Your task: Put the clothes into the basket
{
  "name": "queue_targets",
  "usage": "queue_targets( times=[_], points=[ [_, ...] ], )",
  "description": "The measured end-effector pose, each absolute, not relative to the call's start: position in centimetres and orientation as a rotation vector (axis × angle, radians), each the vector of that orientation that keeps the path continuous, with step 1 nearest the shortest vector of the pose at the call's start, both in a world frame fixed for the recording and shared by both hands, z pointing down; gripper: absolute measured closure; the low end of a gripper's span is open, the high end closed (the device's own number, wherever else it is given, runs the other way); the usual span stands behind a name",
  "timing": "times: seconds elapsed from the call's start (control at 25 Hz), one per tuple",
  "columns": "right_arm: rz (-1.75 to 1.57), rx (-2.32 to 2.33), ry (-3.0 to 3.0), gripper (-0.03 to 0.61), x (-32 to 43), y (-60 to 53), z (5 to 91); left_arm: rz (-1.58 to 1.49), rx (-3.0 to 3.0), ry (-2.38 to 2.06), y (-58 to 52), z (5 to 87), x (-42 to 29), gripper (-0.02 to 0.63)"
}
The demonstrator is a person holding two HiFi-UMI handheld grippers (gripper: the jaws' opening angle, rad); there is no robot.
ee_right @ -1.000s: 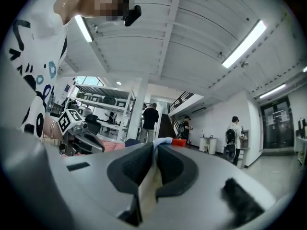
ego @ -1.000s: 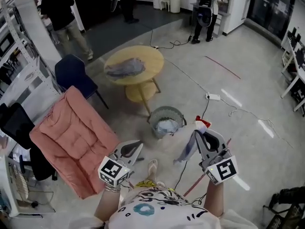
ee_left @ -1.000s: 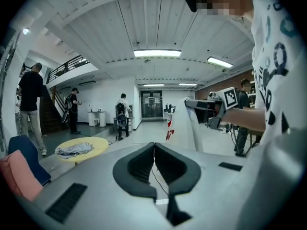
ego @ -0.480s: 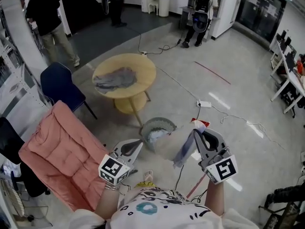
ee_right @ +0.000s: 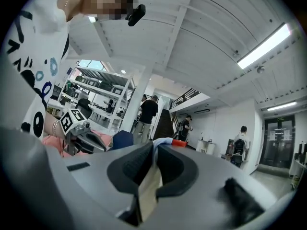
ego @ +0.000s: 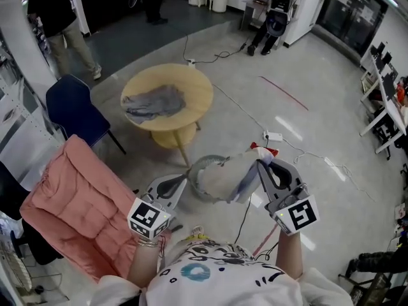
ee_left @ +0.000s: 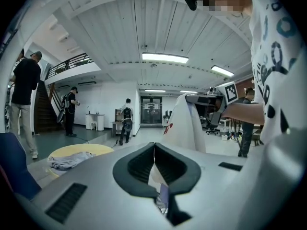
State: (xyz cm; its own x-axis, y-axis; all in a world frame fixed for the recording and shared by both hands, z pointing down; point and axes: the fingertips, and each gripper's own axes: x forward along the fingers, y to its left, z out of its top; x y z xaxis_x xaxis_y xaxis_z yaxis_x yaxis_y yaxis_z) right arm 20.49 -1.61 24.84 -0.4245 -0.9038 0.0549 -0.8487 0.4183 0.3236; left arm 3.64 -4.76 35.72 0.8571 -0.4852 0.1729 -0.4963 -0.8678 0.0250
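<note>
Down at left, big pink cushion (ego: pixel 83 203) sprawled beside blue chair (ego: pixel 67 107). Round wooden table (ego: pixel 194 85) stood beyond, grey garment (ego: pixel 153 101) crumpled on top. Just this side of table sat basket (ego: pixel 199 169), mostly covered in head view by white cloth (ego: pixel 226 177). And there it was: cloth held up, stretched between both grippers. Left gripper (ego: pixel 184 179) was clamped on one edge, right gripper (ego: pixel 260 165) pinched tight on other.

Blue chair (ego: pixel 67 109) stands near round table (ego: pixel 199 89).
</note>
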Motion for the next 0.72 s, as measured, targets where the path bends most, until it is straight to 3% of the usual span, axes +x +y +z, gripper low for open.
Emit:
queue_targets(
  times=[0.72],
  points=[
    [-0.275, 1.254, -2.564, 0.535, 19.8, -11.1, 29.9, 0.302, 2.847, -0.944, -10.5, 38.6, 3.8, 0.598]
  ],
)
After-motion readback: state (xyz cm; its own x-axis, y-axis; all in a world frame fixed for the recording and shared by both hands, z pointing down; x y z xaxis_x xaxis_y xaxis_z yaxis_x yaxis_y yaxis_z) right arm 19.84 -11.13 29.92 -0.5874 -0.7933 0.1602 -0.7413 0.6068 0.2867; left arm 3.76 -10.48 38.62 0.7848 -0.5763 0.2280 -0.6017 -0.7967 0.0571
